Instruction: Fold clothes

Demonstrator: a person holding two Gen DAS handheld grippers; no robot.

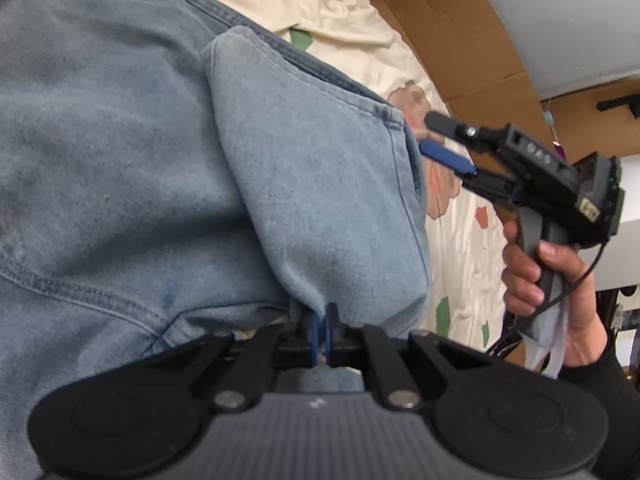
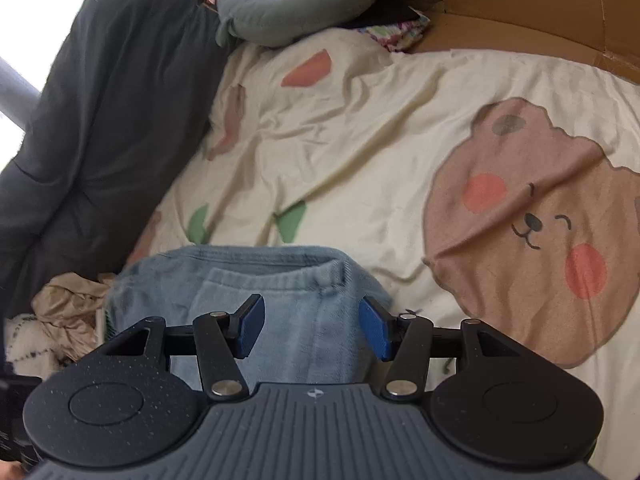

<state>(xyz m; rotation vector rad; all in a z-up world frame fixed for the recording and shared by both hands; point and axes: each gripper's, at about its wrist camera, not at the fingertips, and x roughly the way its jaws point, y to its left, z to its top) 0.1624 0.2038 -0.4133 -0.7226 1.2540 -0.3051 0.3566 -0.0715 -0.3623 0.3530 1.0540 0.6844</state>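
Light blue jeans fill most of the left wrist view, lying on the bed with one part folded over. My left gripper is shut on the lower edge of that folded denim. My right gripper shows at the right of the jeans, open and empty, held in a hand. In the right wrist view my right gripper is open, its blue pads wide apart just above the jeans, touching nothing.
A cream bedsheet with bear print covers the bed. A dark duvet and a grey neck pillow lie at the far left. Crumpled beige cloth sits beside the jeans. Cardboard lines the far edge.
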